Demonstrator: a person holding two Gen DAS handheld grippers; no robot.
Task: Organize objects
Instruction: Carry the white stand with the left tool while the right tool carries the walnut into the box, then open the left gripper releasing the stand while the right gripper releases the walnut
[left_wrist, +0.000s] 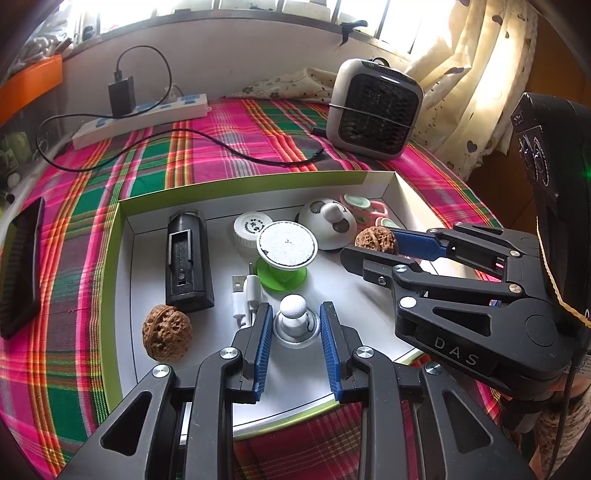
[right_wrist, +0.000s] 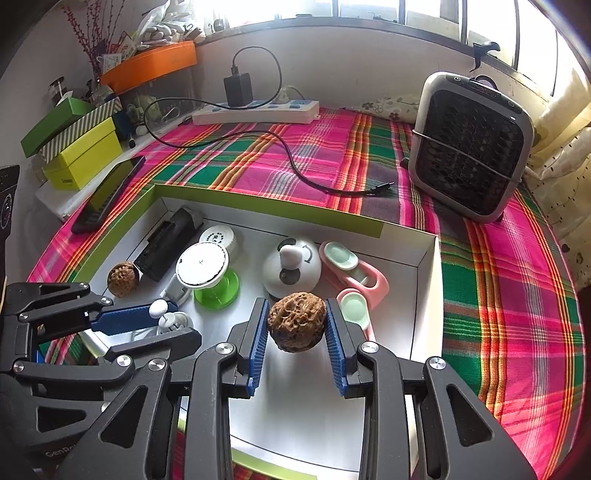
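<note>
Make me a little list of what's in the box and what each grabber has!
box: white tray with a green rim on a plaid cloth
right gripper: shut on a walnut
left gripper: around a white knob piece; whether it squeezes it is not clear
second walnut: lying loose near the tray's left wall
other things inside: black holder, green spool, white dome, pink clip
</note>
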